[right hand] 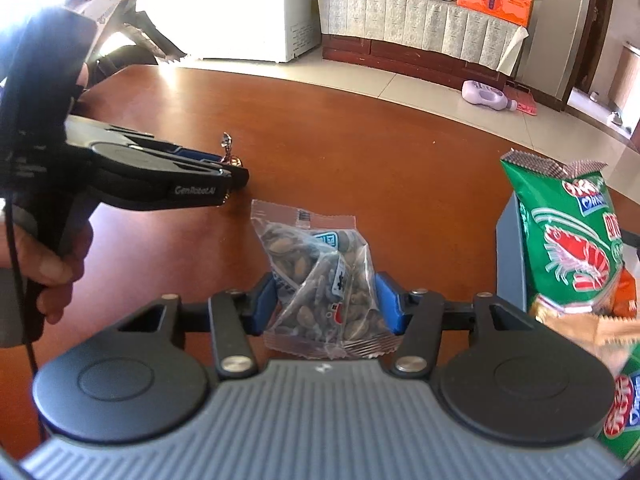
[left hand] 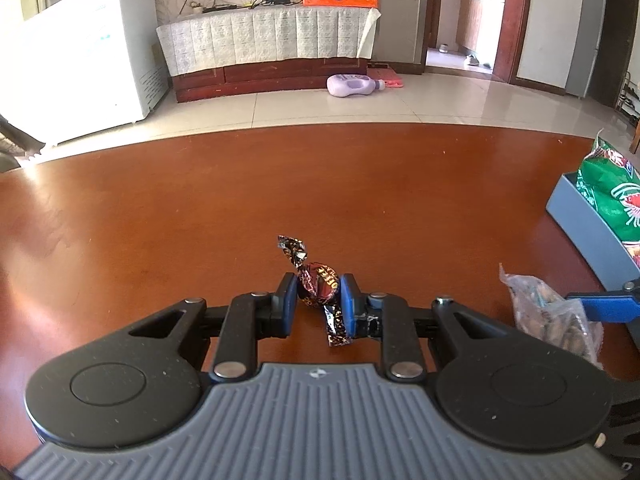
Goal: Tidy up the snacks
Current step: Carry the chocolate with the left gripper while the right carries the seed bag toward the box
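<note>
My left gripper [left hand: 319,286] is shut on a dark brown wrapped candy [left hand: 318,285], held just above the brown table [left hand: 240,200]; its twisted ends stick out front and back. My right gripper [right hand: 325,292] is shut on a clear bag of seeds [right hand: 320,276], which also shows in the left wrist view [left hand: 552,312] at the right. A grey box [left hand: 580,220] at the right holds green shrimp-chip bags [right hand: 568,236]. In the right wrist view the left gripper [right hand: 236,174] is to the left, the candy's end [right hand: 226,142] poking above it.
An orange snack packet [right hand: 624,292] sits in the box [right hand: 510,252] beside the green bags. The table's far edge curves ahead, with tiled floor, a purple bottle [left hand: 352,85] and a cabinet beyond. A hand [right hand: 52,264] grips the left tool.
</note>
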The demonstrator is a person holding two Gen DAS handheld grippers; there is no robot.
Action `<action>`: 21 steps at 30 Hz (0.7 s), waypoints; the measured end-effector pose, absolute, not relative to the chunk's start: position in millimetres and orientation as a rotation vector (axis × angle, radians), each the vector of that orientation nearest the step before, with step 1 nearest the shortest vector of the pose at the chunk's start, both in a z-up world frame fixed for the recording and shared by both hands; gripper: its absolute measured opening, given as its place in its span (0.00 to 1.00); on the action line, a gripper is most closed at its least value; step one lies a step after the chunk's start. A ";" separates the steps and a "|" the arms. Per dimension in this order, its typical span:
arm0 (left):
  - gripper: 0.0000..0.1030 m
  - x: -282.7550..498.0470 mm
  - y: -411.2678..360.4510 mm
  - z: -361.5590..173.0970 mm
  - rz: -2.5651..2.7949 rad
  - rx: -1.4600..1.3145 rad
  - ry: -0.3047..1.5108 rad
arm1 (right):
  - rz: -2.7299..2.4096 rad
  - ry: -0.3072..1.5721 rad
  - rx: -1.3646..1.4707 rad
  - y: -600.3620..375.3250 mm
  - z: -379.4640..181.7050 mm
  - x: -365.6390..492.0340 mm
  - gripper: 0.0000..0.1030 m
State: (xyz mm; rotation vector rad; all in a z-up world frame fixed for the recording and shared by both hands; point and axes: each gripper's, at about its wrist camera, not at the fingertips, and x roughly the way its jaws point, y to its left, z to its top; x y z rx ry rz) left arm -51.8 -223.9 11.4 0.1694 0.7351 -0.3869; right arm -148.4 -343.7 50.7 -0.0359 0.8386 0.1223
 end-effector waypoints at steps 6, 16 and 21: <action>0.26 -65.8 -227.4 23.3 -0.393 0.165 0.722 | 0.119 0.824 -0.006 -350.8 60.2 -170.9 0.54; 0.26 -105.1 -232.5 43.6 -0.403 0.148 0.699 | 0.122 0.753 0.031 -358.2 84.4 -213.0 0.54; 0.26 -129.5 -230.3 47.9 -0.386 0.149 0.699 | 0.124 0.731 0.050 -362.9 87.8 -230.5 0.54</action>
